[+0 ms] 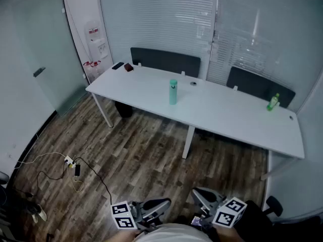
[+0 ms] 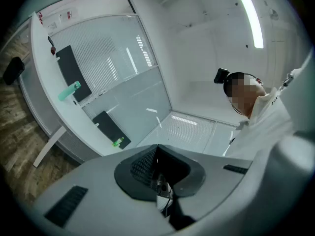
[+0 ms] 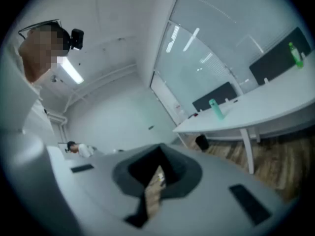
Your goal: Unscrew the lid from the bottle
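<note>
The teal bottle (image 1: 173, 92) stands upright mid-tabletop (image 1: 227, 122), far from the left tongs (image 1: 160, 204) and the right tongs (image 1: 201, 194), both closed on nothing. It looks stiff, smooth and probably slippery. Judging by that, one pair should clamp the body and the other the lid (image 1: 173, 81).

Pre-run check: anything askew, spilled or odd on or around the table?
Nothing spilled or tipped: teal bottle and green bottle stand upright on the table. Only a loose cable sprawls on the floor at left.
</note>
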The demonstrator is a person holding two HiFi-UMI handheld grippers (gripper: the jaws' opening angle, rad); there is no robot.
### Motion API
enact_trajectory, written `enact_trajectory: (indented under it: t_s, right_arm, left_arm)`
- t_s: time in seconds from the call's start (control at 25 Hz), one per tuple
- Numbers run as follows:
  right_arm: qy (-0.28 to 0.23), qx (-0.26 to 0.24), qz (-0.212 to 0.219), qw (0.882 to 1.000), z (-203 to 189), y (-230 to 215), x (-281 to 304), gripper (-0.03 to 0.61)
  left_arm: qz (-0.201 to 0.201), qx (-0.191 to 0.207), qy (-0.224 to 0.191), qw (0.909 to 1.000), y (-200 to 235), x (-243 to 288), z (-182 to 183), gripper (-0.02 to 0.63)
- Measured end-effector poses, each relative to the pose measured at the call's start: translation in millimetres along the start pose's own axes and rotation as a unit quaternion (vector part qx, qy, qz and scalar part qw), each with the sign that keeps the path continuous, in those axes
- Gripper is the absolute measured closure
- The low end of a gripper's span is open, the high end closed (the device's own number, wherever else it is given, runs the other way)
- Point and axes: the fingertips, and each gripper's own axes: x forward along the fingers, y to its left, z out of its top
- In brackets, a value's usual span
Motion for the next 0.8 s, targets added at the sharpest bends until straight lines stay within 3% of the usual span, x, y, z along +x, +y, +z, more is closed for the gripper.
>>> enact_trajectory:
  t_s: [0.4, 0.68, 0.8]
  right_arm:
    - [-0.006, -0.004, -0.001, 1.000, 2, -9, -10, 0.557]
    - [-0.043, 0.032, -0.002, 0.999, 17, -22, -24, 0.548]
    - [-0.042, 0.039, -0.003, 0.998, 18, -29, -30, 0.474]
  left_arm:
    - [0.020, 0.008, -0.030, 0.9993, 9, -4, 6, 0.598]
    - [0.028, 0.013, -0.045, 0.9985, 11, 3, 10, 0.597]
    - [0.034, 0.024, -0.051, 0.9978, 12, 9, 10, 0.595]
